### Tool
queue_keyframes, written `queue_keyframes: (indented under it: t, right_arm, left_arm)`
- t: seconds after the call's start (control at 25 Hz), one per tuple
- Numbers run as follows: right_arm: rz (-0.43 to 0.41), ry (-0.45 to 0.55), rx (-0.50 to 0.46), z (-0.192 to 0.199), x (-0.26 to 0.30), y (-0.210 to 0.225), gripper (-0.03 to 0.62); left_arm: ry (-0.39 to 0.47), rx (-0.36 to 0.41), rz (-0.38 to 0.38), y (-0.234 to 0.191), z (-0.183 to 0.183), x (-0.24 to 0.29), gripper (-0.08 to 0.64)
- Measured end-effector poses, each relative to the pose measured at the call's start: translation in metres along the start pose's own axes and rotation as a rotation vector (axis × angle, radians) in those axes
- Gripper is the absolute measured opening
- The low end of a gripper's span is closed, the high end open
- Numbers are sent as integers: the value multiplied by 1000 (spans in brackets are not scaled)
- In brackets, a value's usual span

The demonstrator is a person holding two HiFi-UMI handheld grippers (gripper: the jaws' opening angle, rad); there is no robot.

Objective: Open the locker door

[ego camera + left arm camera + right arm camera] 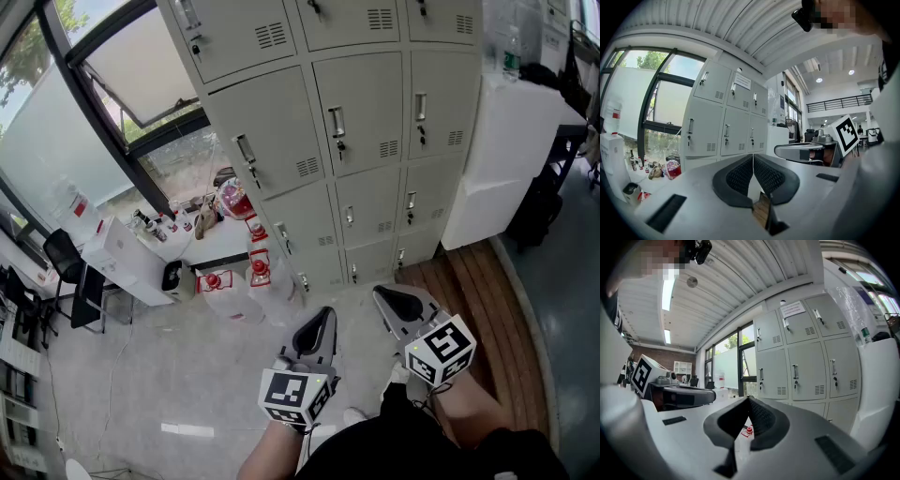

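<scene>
Grey locker doors (361, 112) closed, well ahead; left gripper (323, 316) and right gripper (388, 296) jaws together, nothing held.

Pale floor (159, 375), wooden strip (478, 291) right; window (141, 66) left; ribbed ceiling (708, 18).

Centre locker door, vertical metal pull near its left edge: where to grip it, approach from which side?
Grip the vertical handle at mid-height, above the key. Come straight at the door from the front, jaws spread sideways to straddle the bar. It sits near the door's left edge, so the hinge is likely on the right. The left gripper and right gripper are shut; open one first.
</scene>
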State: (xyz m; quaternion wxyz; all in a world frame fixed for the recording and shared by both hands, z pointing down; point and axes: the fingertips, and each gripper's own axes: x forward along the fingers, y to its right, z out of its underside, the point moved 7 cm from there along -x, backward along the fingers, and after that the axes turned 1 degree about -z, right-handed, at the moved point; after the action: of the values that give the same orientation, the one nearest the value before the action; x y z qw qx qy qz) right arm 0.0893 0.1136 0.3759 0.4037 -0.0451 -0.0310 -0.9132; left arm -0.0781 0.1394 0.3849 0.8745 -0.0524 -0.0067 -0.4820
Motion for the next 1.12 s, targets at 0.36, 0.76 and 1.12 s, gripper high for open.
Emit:
queue_keyframes:
  t: [0.36, 0.76, 1.12]
  right_arm:
    - [-17, 3, -9, 2, -3, -5, 54]
    - [-14, 3, -30, 0, -2, -17, 54]
    - [-14, -8, -28, 2, 0, -27, 54]
  left_arm:
    - [2, -1, -2, 3, 2, -4, 20]
    - [8, -11, -2, 1, 3, -14, 20]
    - [6, -15, 10, 0, 6, -20, 20]
